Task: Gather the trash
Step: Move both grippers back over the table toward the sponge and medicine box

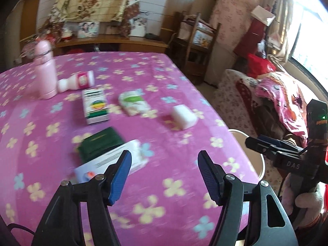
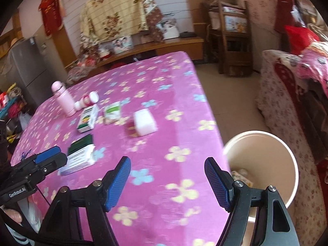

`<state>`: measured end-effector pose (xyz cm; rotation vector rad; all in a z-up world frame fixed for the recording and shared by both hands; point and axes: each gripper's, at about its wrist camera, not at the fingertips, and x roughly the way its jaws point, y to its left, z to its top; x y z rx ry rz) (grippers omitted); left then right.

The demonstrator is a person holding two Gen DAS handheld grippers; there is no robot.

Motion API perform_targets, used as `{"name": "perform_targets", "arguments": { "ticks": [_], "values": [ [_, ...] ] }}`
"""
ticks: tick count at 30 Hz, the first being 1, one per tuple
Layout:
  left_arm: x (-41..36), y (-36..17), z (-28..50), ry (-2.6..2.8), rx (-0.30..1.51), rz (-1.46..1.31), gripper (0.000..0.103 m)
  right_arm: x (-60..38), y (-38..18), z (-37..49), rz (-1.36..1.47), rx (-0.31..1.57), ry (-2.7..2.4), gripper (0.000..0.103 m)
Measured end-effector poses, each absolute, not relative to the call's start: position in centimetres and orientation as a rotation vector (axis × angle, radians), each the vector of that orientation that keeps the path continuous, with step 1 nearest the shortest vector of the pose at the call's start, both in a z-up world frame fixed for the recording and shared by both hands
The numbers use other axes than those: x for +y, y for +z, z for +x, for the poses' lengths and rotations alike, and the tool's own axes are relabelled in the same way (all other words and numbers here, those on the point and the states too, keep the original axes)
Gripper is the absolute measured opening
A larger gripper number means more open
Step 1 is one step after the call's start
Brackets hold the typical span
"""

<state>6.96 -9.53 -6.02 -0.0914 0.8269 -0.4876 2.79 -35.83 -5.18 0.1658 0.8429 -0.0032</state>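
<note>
— So, what does your left wrist view give you?

— Your left gripper point(image 1: 164, 165) hangs with jaws released, ribbed blue pads bare, over the pink flowered cloth of the table point(image 1: 168, 78). Trash lies ahead: a dark green box point(image 1: 100, 143), a flat white carton point(image 1: 114, 162), a green-and-white box point(image 1: 95, 106), a crinkled sachet point(image 1: 133, 102), a white block point(image 1: 183, 116), a toppled bottle point(image 1: 76, 82) beside an upright pink flask point(image 1: 46, 71).

— And your right wrist view?

— Your right gripper point(image 2: 167, 169) is spread too, holding nothing. Only here do you see into the round cream bin point(image 2: 291, 164) off the table edge, scraps lying at its bottom.
</note>
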Motion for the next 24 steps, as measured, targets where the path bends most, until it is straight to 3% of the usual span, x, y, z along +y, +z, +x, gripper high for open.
{"name": "perform_targets", "arguments": {
  "ticks": [12,24],
  "values": [
    [-0.6,-8.6,8.0,-0.342,0.889,-0.136,0.075,-30.7,-6.8,5.2,0.139,0.9,0.092,0.078],
    [-3.7,-12.3,11.0,-0.44,0.949,0.084,0.079,-30.7,-9.3,8.7,0.131,0.972,0.101,0.078]
  ]
}}
